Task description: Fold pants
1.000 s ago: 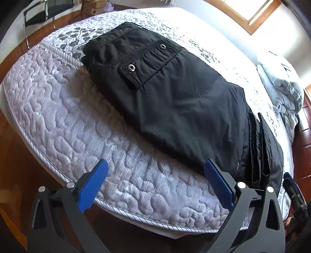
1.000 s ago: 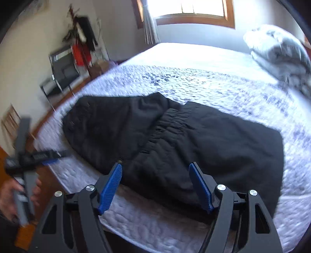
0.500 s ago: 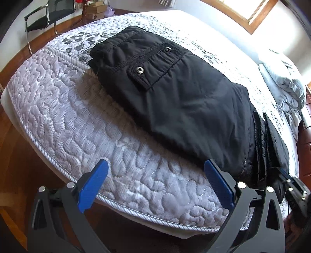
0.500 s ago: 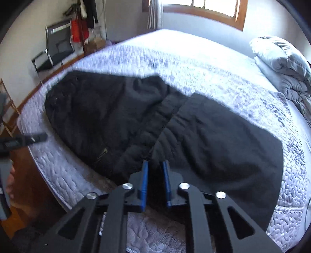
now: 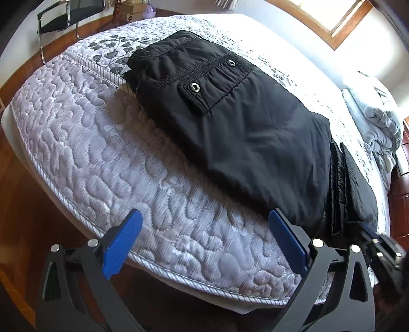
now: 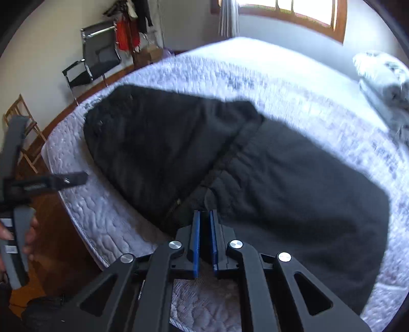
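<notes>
**Black pants on the bed, pinched by one gripper**

Black pants [image 5: 245, 132] are spread on a bed [image 5: 102, 153] with a bumpy grey-white quilted cover. The pants are lying near the front edge of the bed. A pocket flap with a round metal snap [image 5: 195, 87] can be seen on the pants in the left wrist view. A stretchy waistband [image 6: 230, 163] is seen in the right wrist view, running across the middle of the dark cloth.

The left gripper [image 5: 204, 242] is held over the edge of the bed. Its blue pads [image 5: 122, 240] are spread far apart, and nothing is held between them. One pad is just beside the near edge of the pants.

The right gripper [image 6: 204, 217] is pressed together at the near edge of the pants. Dark cloth is pinched between its blue pads [image 6: 196, 240], close to the waistband.

A folded grey blanket [image 5: 375, 120] is seen at the far side of the bed. A black chair [image 6: 97, 58] is placed by the wall, and a window [image 6: 288, 10] is seen behind the bed. The left gripper's handle is gripped by a hand [image 6: 28, 235] at the left edge of the right wrist view.
</notes>
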The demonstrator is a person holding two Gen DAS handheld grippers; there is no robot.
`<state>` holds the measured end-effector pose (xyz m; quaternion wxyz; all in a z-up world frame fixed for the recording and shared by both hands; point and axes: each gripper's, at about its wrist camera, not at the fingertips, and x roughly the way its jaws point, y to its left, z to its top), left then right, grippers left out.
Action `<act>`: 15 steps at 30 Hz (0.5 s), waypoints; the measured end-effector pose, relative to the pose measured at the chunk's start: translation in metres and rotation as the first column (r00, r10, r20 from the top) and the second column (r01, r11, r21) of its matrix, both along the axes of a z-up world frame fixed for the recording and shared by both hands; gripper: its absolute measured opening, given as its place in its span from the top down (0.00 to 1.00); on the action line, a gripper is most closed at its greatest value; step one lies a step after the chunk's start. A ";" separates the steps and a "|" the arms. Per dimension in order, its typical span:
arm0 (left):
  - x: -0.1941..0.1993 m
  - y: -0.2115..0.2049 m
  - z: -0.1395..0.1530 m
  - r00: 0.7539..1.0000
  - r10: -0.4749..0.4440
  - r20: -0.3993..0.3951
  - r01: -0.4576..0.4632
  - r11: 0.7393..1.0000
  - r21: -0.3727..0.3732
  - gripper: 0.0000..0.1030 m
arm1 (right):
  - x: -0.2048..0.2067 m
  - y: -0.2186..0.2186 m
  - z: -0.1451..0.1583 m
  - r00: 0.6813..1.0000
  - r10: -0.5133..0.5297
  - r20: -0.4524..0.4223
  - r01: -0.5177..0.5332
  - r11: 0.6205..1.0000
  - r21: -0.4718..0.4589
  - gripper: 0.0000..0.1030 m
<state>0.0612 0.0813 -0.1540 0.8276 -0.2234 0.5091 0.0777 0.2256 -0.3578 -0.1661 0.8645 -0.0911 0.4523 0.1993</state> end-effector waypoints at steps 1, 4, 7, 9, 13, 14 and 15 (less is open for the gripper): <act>-0.001 0.001 0.001 1.000 0.005 -0.001 -0.005 1.000 0.005 0.04 | -0.002 0.000 -0.004 1.000 -0.002 -0.004 0.002 1.000 0.000 0.93; -0.003 0.007 0.001 1.000 0.028 -0.006 -0.028 1.000 0.003 0.04 | -0.003 0.001 -0.008 1.000 -0.006 0.001 0.006 1.000 -0.005 0.93; -0.002 0.009 0.001 0.999 0.044 -0.012 -0.044 0.999 -0.006 0.04 | -0.002 0.002 -0.010 1.000 0.004 -0.005 -0.004 1.000 -0.015 0.92; -0.003 0.007 0.002 0.999 0.044 -0.012 -0.044 0.999 -0.004 0.04 | -0.002 -0.001 -0.007 1.000 0.017 -0.023 -0.016 0.999 0.032 0.76; -0.003 0.005 0.006 0.999 0.028 -0.015 -0.028 0.999 0.015 0.04 | -0.010 -0.009 0.009 1.000 0.012 -0.010 -0.011 0.996 0.089 0.53; -0.002 0.005 0.006 0.999 0.027 -0.018 -0.027 1.000 0.015 0.04 | -0.012 -0.012 0.016 1.000 0.012 0.000 -0.012 0.993 0.116 0.49; -0.002 0.005 0.007 0.999 0.027 -0.020 -0.026 1.000 0.012 0.04 | -0.017 -0.018 0.024 1.000 0.013 0.011 -0.015 0.988 0.154 0.49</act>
